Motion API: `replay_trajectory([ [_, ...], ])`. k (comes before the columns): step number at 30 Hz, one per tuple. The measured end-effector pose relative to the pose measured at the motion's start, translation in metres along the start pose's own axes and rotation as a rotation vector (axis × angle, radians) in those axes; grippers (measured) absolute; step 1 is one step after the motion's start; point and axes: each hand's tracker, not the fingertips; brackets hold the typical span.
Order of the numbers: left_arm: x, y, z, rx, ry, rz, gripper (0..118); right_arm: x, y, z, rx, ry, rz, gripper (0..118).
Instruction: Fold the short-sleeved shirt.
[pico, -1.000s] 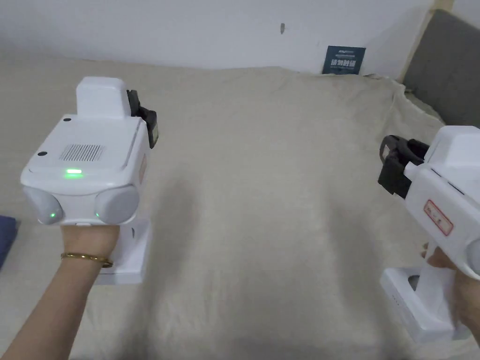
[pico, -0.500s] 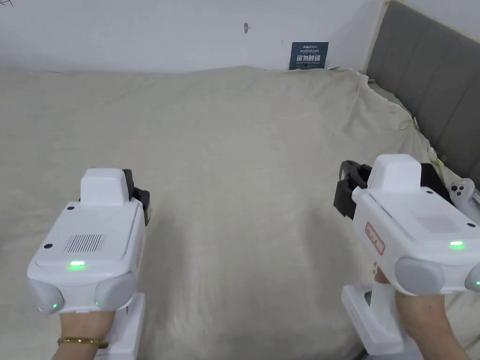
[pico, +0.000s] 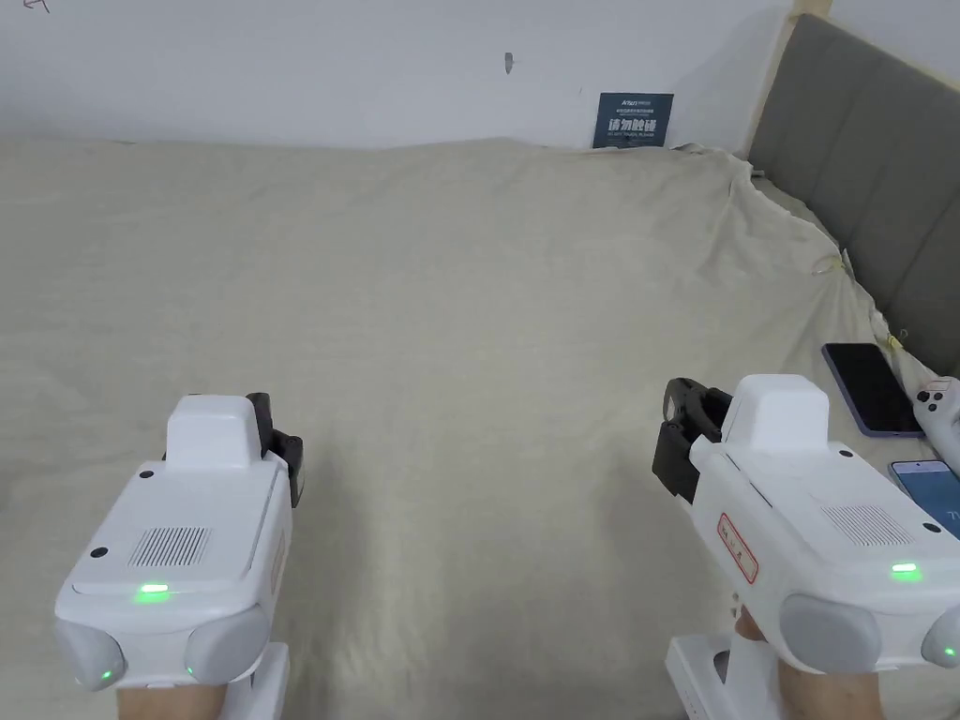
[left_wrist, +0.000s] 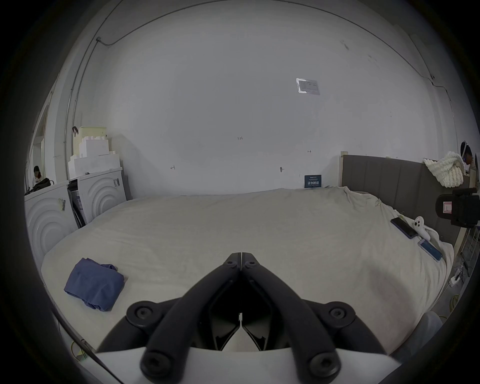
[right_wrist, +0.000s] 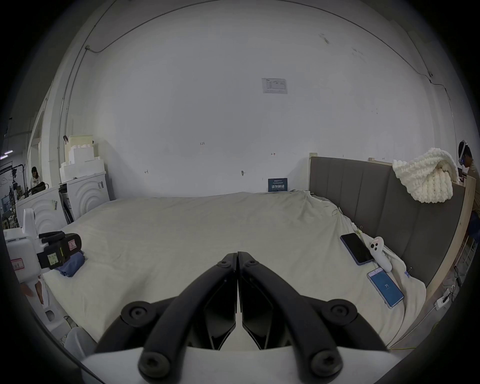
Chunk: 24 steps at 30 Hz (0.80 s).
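The short-sleeved shirt (left_wrist: 94, 283) is a dark blue crumpled bundle lying near the left edge of the beige bed (pico: 469, 281). In the right gripper view the blue shirt (right_wrist: 74, 263) is partly hidden behind the left gripper (right_wrist: 55, 250). My left gripper (pico: 281, 450) hovers over the near left of the bed, to the right of the shirt, and its jaws (left_wrist: 241, 256) are shut on nothing. My right gripper (pico: 680, 441) hovers over the near right of the bed. Its jaws (right_wrist: 237, 254) are also shut and empty. The right gripper (left_wrist: 458, 210) also shows at the left gripper view's far right edge.
A grey headboard (pico: 872, 159) runs along the bed's right side. Next to it on the sheet lie a dark phone (pico: 872, 389), a lit phone (pico: 928, 487) and a white controller (pico: 937, 408). A blue sign (pico: 633, 120) leans on the far wall. White appliances (left_wrist: 98, 197) stand left of the bed.
The head camera has swung up and right, bringing the phones into view. Both grippers now sit lower in the picture, and the right one has turned from pointing left to pointing forward.
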Motion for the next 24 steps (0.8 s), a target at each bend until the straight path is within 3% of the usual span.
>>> replay_trajectory([
  [24, 0.0082, -0.0030, 0.0038, -0.004, -0.006, -0.001, 0, -0.0012, -0.0043, 0.0046, -0.007, 0.006, -0.012, 0],
])
